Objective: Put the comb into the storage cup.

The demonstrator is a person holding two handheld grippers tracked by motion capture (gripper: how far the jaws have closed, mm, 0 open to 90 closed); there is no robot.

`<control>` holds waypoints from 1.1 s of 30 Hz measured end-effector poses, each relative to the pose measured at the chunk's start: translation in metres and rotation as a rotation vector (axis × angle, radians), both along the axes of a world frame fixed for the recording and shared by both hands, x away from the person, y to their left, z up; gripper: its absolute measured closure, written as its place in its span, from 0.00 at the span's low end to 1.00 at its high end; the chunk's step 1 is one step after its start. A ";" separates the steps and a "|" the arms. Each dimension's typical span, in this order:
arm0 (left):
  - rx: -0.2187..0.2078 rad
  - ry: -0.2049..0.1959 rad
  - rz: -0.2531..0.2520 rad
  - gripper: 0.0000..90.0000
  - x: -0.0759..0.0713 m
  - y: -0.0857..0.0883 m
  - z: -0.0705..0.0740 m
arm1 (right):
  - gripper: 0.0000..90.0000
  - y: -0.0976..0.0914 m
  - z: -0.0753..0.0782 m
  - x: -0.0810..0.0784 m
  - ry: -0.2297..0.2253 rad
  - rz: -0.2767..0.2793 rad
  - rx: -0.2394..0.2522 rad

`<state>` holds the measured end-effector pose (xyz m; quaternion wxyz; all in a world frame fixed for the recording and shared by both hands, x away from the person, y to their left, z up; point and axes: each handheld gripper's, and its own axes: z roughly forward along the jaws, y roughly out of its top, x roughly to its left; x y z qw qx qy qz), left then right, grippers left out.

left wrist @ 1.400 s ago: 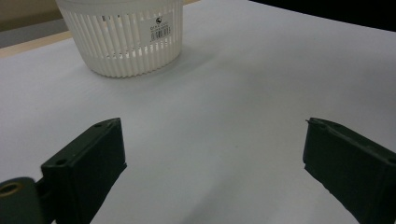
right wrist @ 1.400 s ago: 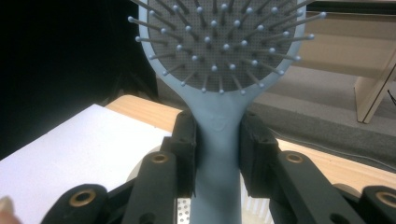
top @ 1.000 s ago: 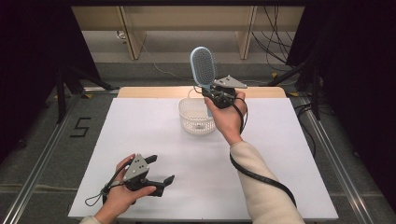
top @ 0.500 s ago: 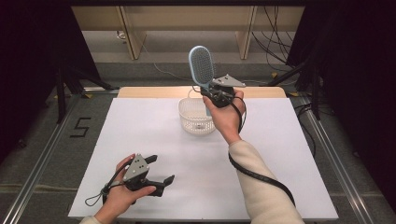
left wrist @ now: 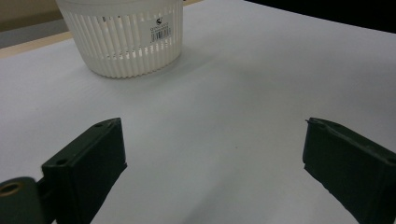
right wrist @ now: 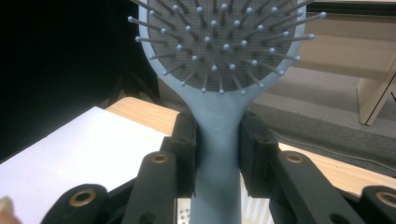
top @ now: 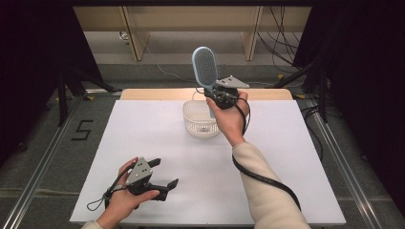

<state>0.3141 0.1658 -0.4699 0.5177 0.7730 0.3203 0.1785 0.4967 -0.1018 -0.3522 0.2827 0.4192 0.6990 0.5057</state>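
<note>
A light blue hairbrush (top: 205, 67) stands upright in the air, its bristled head (right wrist: 224, 42) up. My right gripper (top: 216, 95) is shut on its handle (right wrist: 217, 154), right above the far rim of a white slatted basket (top: 200, 119). Both black pads press the handle from either side. My left gripper (top: 165, 174) rests low at the near left of the white table (top: 296, 157), open, jaws wide apart with nothing between them. Ahead of it in the left gripper view stands the basket (left wrist: 126, 39).
The white board covers a wooden table whose far edge (top: 157, 94) shows behind the basket. Wooden shelf legs (top: 133, 33) and cables lie on the floor beyond. Metal rails (top: 43, 157) run along both sides. Black cables trail from each gripper.
</note>
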 end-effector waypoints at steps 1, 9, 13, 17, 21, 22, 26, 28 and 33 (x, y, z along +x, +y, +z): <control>0.001 0.000 0.000 0.06 0.000 0.000 0.000 | 0.78 0.000 0.000 0.000 0.001 0.001 0.000; -0.001 0.000 0.000 0.06 0.000 0.000 0.000 | 0.78 0.001 -0.001 0.003 -0.002 0.001 -0.004; -0.002 0.001 -0.001 0.06 0.000 0.000 0.000 | 0.78 0.002 -0.002 0.005 -0.003 0.005 -0.006; -0.002 0.001 -0.001 0.06 0.000 0.000 0.000 | 0.78 0.003 -0.002 0.008 0.000 0.005 -0.003; -0.003 0.001 -0.002 0.06 0.000 0.000 0.000 | 0.78 0.004 -0.002 0.010 -0.001 0.006 -0.004; -0.002 0.001 -0.002 0.06 0.000 0.000 0.000 | 0.78 0.004 -0.002 0.010 -0.001 0.006 -0.005; -0.003 0.000 -0.002 0.06 0.000 0.000 0.000 | 0.78 0.005 -0.003 0.012 -0.001 0.006 -0.006; -0.003 0.001 -0.002 0.06 0.000 0.000 0.000 | 0.78 0.005 -0.003 0.013 0.000 0.007 -0.005; -0.004 0.000 -0.002 0.06 0.000 0.000 0.000 | 0.78 0.006 -0.004 0.016 -0.004 0.013 -0.007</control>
